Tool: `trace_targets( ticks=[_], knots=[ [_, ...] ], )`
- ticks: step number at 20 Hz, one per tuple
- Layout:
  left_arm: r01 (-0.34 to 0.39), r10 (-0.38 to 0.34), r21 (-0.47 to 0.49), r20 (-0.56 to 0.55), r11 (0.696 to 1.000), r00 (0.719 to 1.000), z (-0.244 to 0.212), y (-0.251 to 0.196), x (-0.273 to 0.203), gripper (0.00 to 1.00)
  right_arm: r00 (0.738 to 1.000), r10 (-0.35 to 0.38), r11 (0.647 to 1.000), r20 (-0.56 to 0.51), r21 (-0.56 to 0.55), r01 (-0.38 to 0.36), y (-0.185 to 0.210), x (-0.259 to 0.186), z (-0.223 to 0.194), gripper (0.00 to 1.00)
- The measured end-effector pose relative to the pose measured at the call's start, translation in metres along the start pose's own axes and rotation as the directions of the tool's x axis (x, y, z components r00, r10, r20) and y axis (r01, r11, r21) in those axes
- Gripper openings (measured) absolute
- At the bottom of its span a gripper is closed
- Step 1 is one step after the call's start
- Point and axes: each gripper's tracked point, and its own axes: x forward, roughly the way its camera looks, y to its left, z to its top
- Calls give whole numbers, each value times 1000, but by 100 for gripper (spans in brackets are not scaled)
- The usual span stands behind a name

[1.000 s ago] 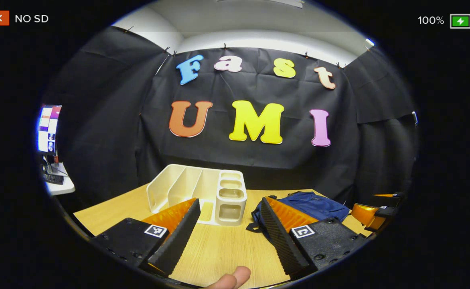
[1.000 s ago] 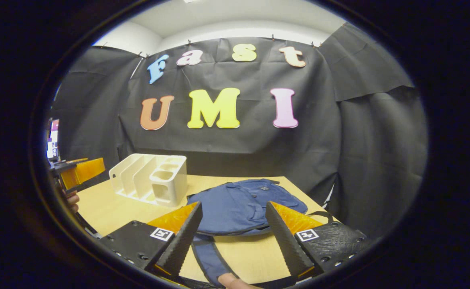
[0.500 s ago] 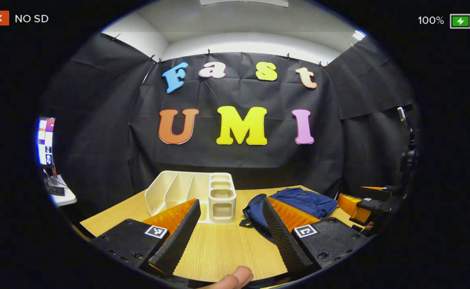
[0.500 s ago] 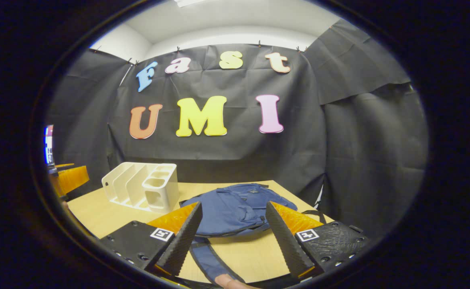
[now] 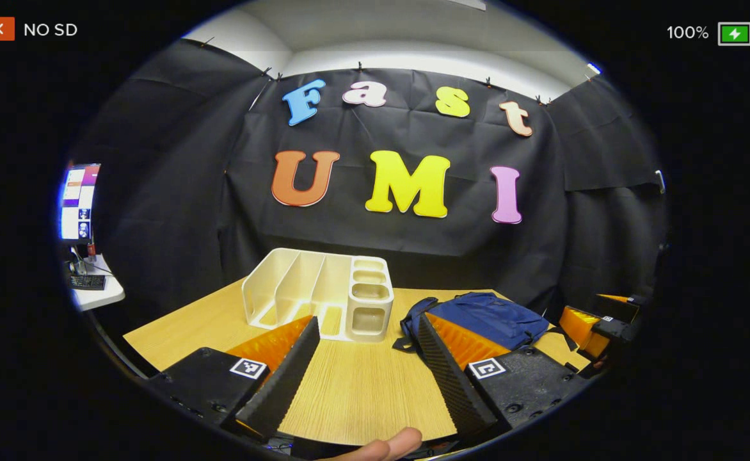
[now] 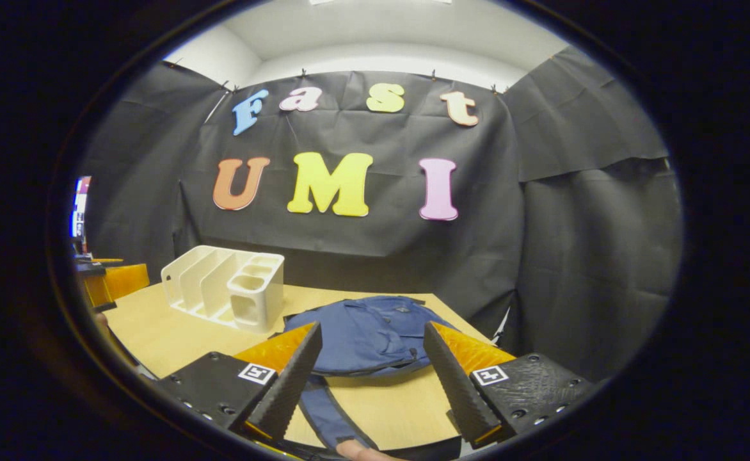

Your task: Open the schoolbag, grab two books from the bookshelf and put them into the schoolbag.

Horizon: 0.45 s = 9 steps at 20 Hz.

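Note:
A dark blue schoolbag lies flat on the wooden table, zipped as far as I can see. To its left stands a white bookshelf with upright dividers and square cubbies; its slots show no books. My left gripper hangs open over the table's near edge, in front of the shelf and bag. My right gripper is open too, just short of the bag. The other gripper shows at each view's edge.
Black cloth walls close in the table at the back and right. A small white desk with a lit screen stands off to the left. A fingertip shows at the bottom of the left gripper view.
Both views shifted slightly as the hands swayed: the left gripper swung back left and tipped down toward the table. Both grippers stay open and hold nothing.

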Motion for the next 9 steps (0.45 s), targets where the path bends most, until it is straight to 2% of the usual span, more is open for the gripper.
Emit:
trace_targets(
  ticks=[4,5,9],
  knots=[
    [3,-3,6,0,1000,1000,-1,1,2,98,1000,-9,1000,-11,-30,9,0,-2,-7,93],
    [1,-1,9,2,1000,1000,-1,3,2,98,1000,-10,1000,-14,-29,10,0,-3,-8,98],
    [7,-7,10,-1,1000,1000,-4,2,4,98,1000,-20,999,-18,-31,20,-2,-3,-6,96]
  ],
)
